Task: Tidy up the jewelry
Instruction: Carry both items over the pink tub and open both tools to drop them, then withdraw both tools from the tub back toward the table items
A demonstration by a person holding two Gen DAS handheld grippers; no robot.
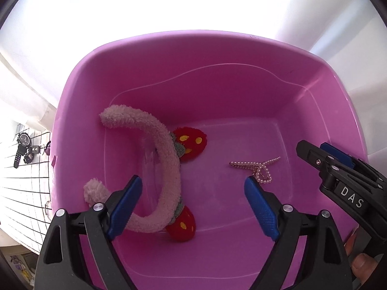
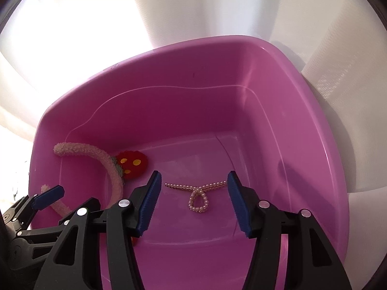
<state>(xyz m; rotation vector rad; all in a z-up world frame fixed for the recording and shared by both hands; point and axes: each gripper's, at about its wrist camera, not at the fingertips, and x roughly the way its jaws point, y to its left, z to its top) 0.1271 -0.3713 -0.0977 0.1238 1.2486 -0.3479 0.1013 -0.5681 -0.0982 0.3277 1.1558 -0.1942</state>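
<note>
A pink plastic bin (image 1: 193,58) (image 2: 241,55) holds a fuzzy pink headband (image 1: 167,159) (image 2: 101,155) with two red strawberry ornaments (image 1: 191,142) (image 2: 131,163) and a pearl bow piece (image 1: 260,168) (image 2: 198,194). My left gripper (image 1: 193,207) is open and empty above the bin floor, between the headband and the pearls. My right gripper (image 2: 193,203) is open and empty, with its jaws on either side of the pearl bow and above it. The right gripper also shows in the left wrist view (image 1: 324,155), and a left finger shows in the right wrist view (image 2: 49,194).
A black wristwatch (image 1: 23,148) and small items lie on a white grid-patterned cloth (image 1: 21,193) to the left of the bin. White curtains hang behind the bin. The bin's walls rise around both grippers.
</note>
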